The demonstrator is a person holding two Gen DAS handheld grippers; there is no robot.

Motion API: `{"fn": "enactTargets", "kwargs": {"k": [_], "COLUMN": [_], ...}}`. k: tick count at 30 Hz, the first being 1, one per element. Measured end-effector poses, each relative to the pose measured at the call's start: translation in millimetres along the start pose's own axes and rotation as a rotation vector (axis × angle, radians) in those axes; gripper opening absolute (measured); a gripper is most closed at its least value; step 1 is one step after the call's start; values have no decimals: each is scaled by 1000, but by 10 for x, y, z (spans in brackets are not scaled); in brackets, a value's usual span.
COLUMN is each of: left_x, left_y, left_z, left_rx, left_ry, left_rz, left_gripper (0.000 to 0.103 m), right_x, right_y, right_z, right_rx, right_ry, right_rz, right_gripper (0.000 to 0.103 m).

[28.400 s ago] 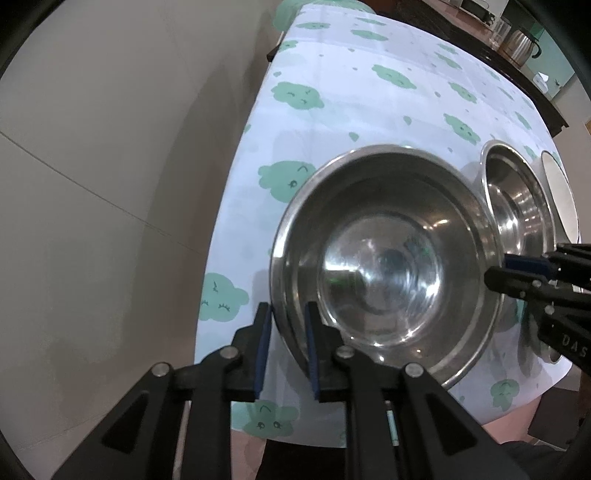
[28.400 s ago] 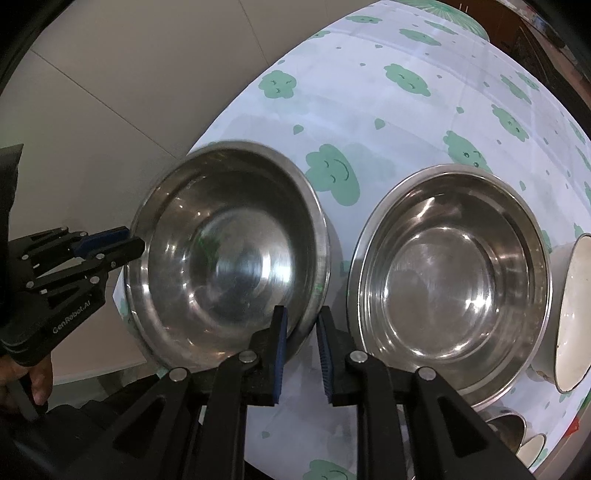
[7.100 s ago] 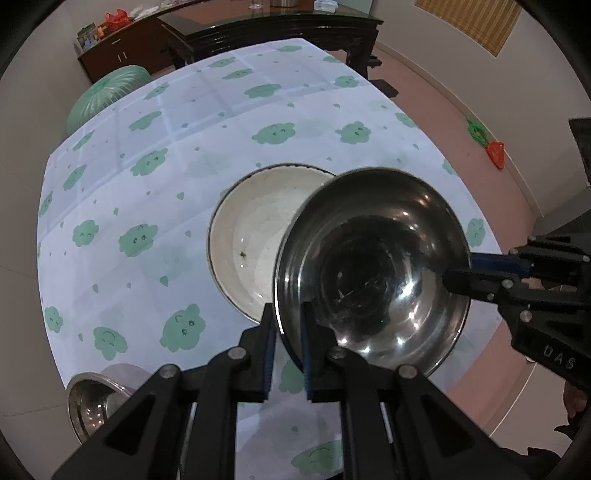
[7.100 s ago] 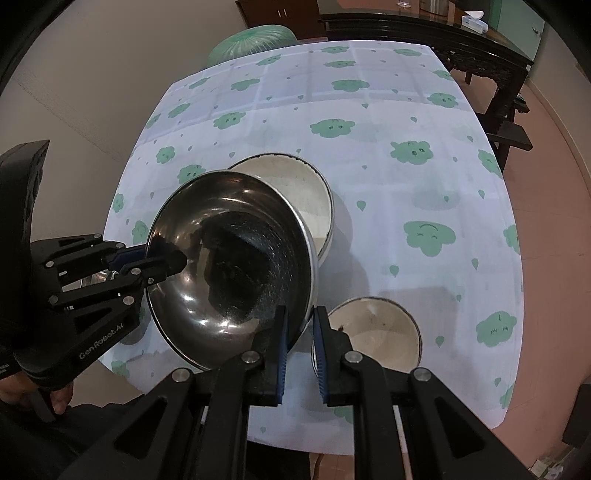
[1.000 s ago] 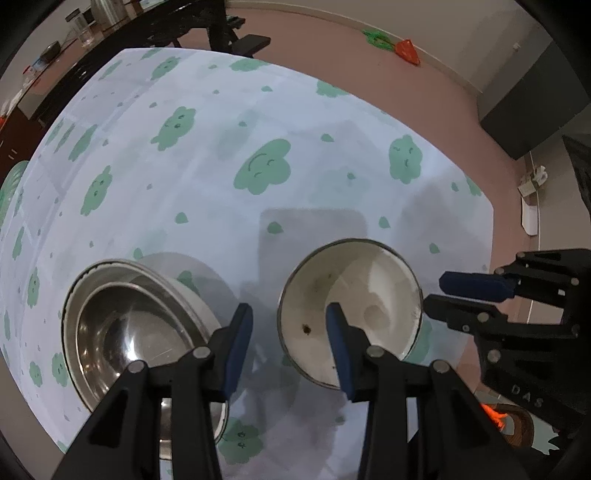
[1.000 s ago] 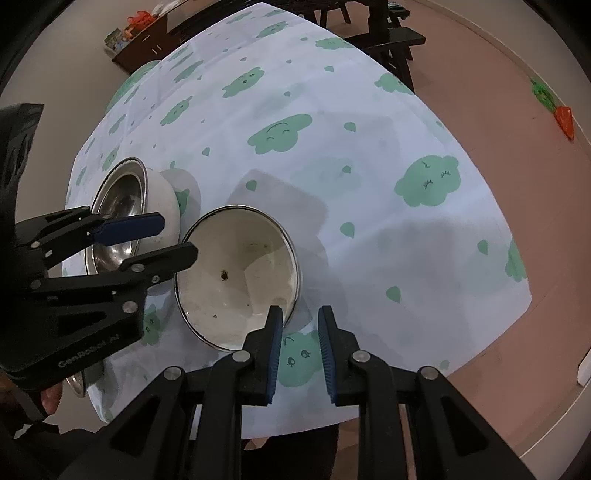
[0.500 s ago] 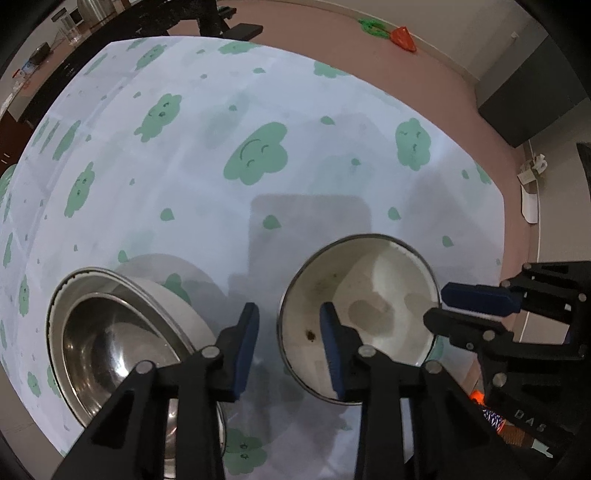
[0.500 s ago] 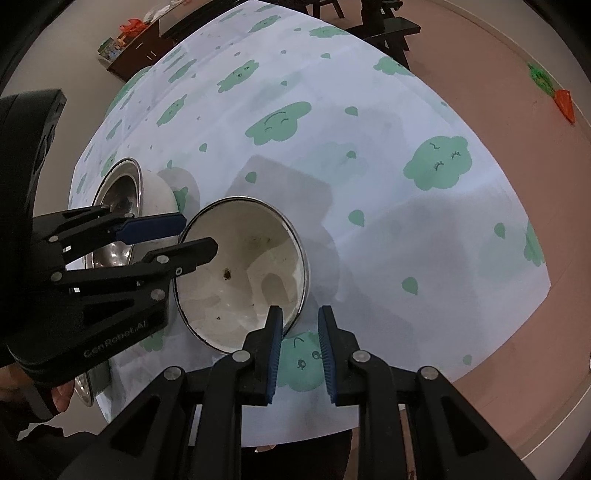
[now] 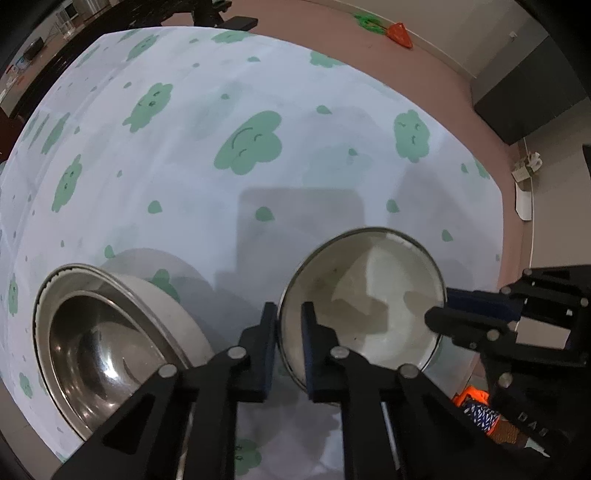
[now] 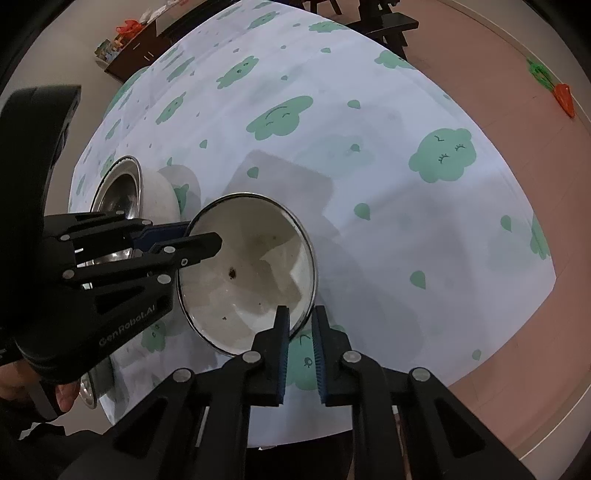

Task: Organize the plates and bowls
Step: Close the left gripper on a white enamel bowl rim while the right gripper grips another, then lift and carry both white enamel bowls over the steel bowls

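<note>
A white enamel bowl [image 9: 369,306] with a dark rim and a few specks inside sits near the table's corner on the cloud-print cloth [image 9: 221,184]. My left gripper [image 9: 289,328] points down, its jaws closing with the bowl's left rim between the blue pads. My right gripper [image 10: 300,325] is closing on the opposite rim of the same bowl [image 10: 251,273]. Each wrist view shows the other gripper at the bowl's edge: the right gripper [image 9: 443,308] and the left gripper [image 10: 195,232]. A steel bowl nested in a larger white bowl [image 9: 103,343] stands just to the left.
The table edge runs close behind the held bowl, with brown floor beyond. The nested stack [image 10: 122,184] lies under the left gripper's body. Another steel rim [image 10: 86,387] peeks out near a person's hand [image 10: 62,398]. An orange toy [image 9: 399,31] lies on the floor.
My left jaws have narrowed from wide apart onto the bowl's rim. The right jaws have closed a little on the opposite rim. Both hands have stayed in place.
</note>
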State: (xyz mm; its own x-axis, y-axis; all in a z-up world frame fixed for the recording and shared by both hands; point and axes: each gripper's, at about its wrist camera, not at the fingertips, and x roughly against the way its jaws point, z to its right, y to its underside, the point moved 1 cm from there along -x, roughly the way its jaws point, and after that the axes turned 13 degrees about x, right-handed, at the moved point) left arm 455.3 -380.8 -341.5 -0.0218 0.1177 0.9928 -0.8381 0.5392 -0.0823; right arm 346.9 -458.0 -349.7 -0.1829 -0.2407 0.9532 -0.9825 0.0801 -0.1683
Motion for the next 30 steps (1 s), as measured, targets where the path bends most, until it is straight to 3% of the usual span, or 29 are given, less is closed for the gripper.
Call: {"fn": "enactTargets", "kwargs": {"k": [30], "left_x": [639], "left_y": [168], "left_z": [-60], "left_rx": [91], "left_ry": [8], "left_rz": [104], "left_gripper": [9], "right_x": [479], "right_y": [-151], "right_z": [-163], "right_rx": [110], "right_ry": [39], "right_rz": [30], "right_gripper": [10]}}
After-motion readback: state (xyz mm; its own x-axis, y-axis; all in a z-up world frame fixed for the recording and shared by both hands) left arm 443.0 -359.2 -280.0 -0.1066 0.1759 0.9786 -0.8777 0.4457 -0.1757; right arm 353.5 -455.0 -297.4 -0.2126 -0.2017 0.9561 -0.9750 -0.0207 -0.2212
